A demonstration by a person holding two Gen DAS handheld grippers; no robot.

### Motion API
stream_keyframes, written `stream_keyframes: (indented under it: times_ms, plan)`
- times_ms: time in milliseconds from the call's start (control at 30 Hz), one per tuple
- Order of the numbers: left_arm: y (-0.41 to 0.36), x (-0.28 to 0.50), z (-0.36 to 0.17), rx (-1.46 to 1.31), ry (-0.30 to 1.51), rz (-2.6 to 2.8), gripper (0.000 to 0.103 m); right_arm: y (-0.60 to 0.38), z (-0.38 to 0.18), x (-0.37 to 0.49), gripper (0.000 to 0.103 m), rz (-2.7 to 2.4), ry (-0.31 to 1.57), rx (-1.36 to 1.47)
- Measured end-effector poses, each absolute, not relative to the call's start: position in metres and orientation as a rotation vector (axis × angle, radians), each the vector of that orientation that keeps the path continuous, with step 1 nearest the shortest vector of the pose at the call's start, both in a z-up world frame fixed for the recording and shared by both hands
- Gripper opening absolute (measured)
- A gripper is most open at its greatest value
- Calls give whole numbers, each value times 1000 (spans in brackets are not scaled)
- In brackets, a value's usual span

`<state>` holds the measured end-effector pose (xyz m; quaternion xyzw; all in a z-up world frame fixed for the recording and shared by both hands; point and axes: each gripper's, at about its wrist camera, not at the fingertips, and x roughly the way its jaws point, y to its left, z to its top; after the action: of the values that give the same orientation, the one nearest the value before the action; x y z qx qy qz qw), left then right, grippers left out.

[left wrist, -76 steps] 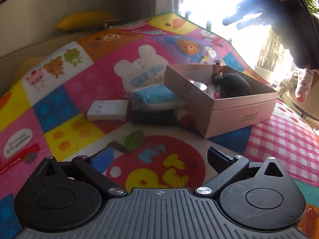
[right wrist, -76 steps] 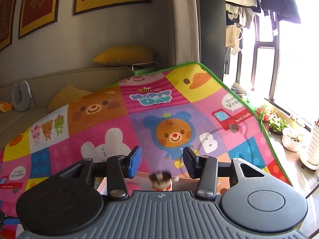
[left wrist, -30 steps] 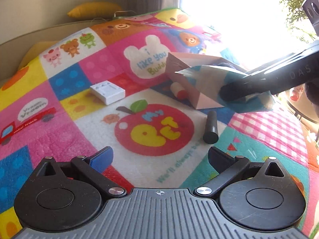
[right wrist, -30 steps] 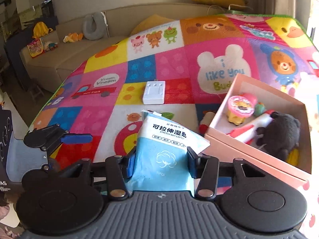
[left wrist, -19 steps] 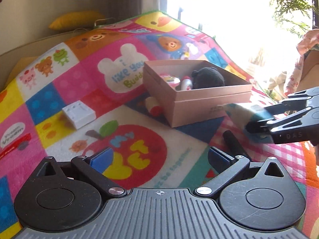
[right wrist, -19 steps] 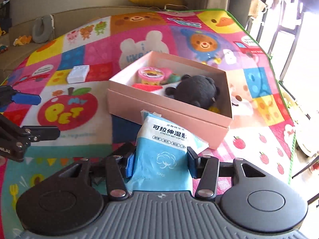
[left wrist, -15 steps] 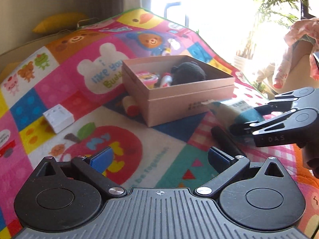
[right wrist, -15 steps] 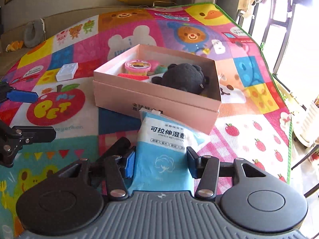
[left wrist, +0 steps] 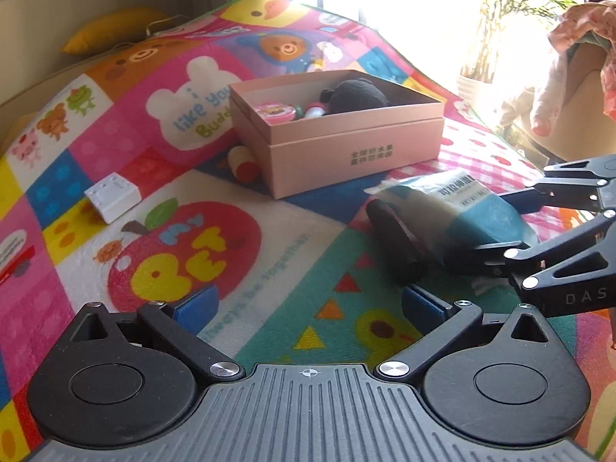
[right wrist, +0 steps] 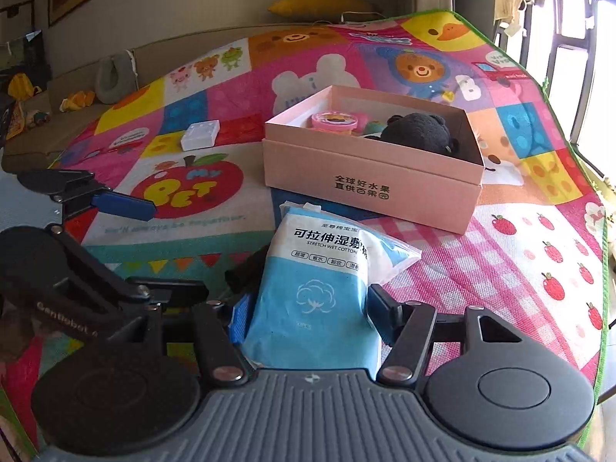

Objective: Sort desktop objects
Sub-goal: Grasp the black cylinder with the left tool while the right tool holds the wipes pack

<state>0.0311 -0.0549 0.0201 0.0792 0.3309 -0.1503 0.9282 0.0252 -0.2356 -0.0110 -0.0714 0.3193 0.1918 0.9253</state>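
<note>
The black cylinder (left wrist: pixel 396 246) lies partly hidden under the wipes pack (right wrist: pixel 312 292), just left of the right gripper (right wrist: pixel 306 313). Beyond it, the pink box's (right wrist: pixel 369 184) wall conceals most toys inside.

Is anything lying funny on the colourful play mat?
Yes. The blue-and-white wet cotton pack lies partly on top of a black cylinder, not flat, outside the pink cardboard box. The right gripper is opening around it.

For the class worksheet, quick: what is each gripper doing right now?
Left gripper: open, empty.
Right gripper: jaws opening, wet cotton pack between them, pads clear of it.
</note>
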Motion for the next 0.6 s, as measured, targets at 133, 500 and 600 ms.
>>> stream_keyframes:
  times_ms: [133,500,600]
  plan:
    - [-54,29,27,144,666,-316,103,-243,-11,29,62,252,612,-180]
    - [-77,53,13,334,639,-252,103,-275,-22,42,72,125,632,-11]
    - [-57,58,17,333,636,-169,103,-276,-23,43,73,133,640,1]
